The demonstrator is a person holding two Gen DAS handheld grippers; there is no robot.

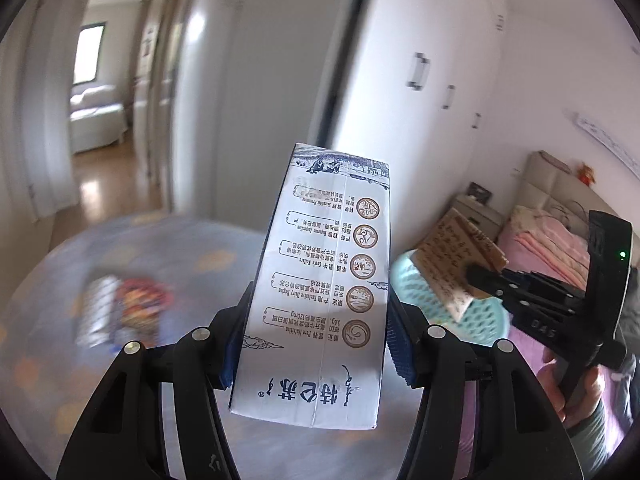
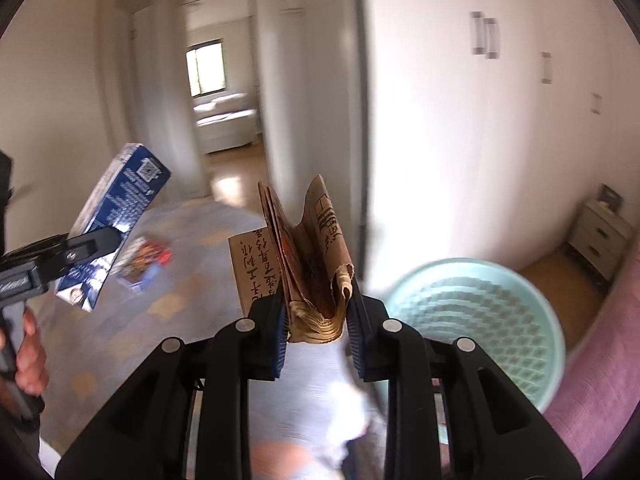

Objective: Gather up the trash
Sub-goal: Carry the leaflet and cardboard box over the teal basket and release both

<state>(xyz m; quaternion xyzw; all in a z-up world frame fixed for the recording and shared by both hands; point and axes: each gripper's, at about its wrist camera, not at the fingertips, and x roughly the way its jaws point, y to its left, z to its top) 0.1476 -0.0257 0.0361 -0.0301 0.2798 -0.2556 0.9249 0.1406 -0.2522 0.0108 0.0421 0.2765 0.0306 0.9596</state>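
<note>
Rug (image 2: 192, 280) bears snack packet (image 2: 146, 258).

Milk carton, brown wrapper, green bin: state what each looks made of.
Milk carton: coated paperboard, smooth with a slight sheen; crisp folded edges and a glued seam.
Brown wrapper: thin kraft-type paper, matte; crumpled folds, a torn edge and printed characters.
Green bin: probably moulded plastic, pale mint; a regular perforated lattice wall under a solid rim, though blur hides its finish.

Daylit bedroom, sharp up close, smeared behind

Light comes from a far window (image 2: 205, 68), with glare on the wooden floor (image 1: 96, 188) and white wardrobe (image 2: 460, 140). The milk carton (image 1: 324, 292) is crisp; the rug (image 1: 132, 256), wrapper (image 1: 124, 312) and basket (image 2: 476, 320) show motion blur. Fisheye bending and dark vignetting ring both views.
</note>
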